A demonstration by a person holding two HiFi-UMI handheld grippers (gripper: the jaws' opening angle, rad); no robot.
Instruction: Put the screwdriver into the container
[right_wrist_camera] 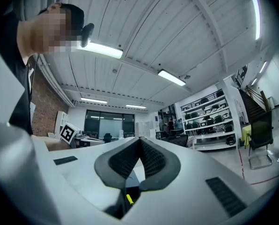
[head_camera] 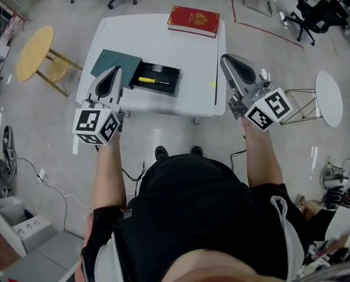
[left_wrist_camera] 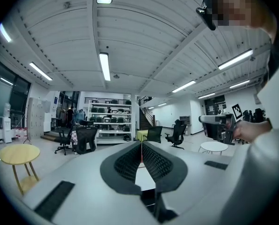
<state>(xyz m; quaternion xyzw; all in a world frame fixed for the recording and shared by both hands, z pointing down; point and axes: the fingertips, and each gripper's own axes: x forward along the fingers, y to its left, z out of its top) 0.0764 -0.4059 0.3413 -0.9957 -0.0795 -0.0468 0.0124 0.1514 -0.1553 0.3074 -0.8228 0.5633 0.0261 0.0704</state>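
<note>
Screwdriver (head_camera: 153, 81), yellow-handled, lies inside the black container (head_camera: 163, 70) on the white counter (head_camera: 187, 57), with a red book (head_camera: 194, 20) at the far edge. The left tool (head_camera: 117, 70) hangs just left of the container, and the right tool (head_camera: 224, 59) is at the counter's right edge. In the left gripper view, the jaws are pressed together, holding nothing. In the right gripper view, the jaws likewise meet, empty.
</note>
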